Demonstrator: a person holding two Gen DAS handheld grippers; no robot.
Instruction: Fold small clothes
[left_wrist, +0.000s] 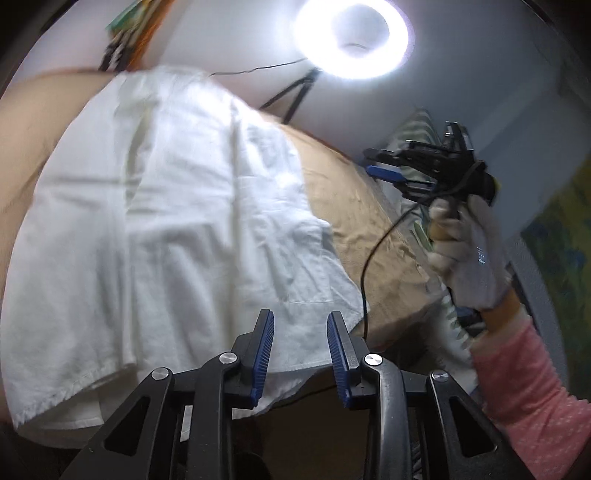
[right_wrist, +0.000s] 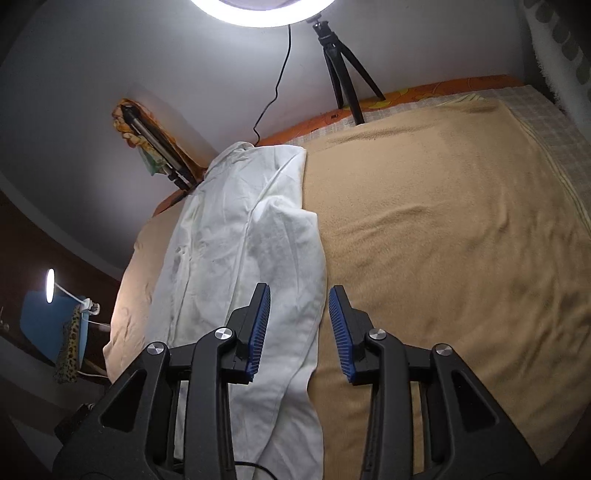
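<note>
Nearest in each wrist view, the left gripper (left_wrist: 300, 325) and the right gripper (right_wrist: 299, 301) hang with blue ribbed pads parted and nothing between them. Below them a white creased cotton garment (right_wrist: 243, 236) lies lengthwise on a tan fleece blanket (right_wrist: 443, 229). A white-gloved hand (left_wrist: 469, 254) with a pink dotted sleeve (left_wrist: 532, 398) carries the right gripper. Farther back stand a black tripod (right_wrist: 343, 70) and a glowing ring light (left_wrist: 354, 37). No writing is legible.

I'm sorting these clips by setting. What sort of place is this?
Probably a bedroom at home, set up for filming: a white garment lies on a bed with a tan blanket against a wall, lit by a ring light beside a small tripod.
</note>
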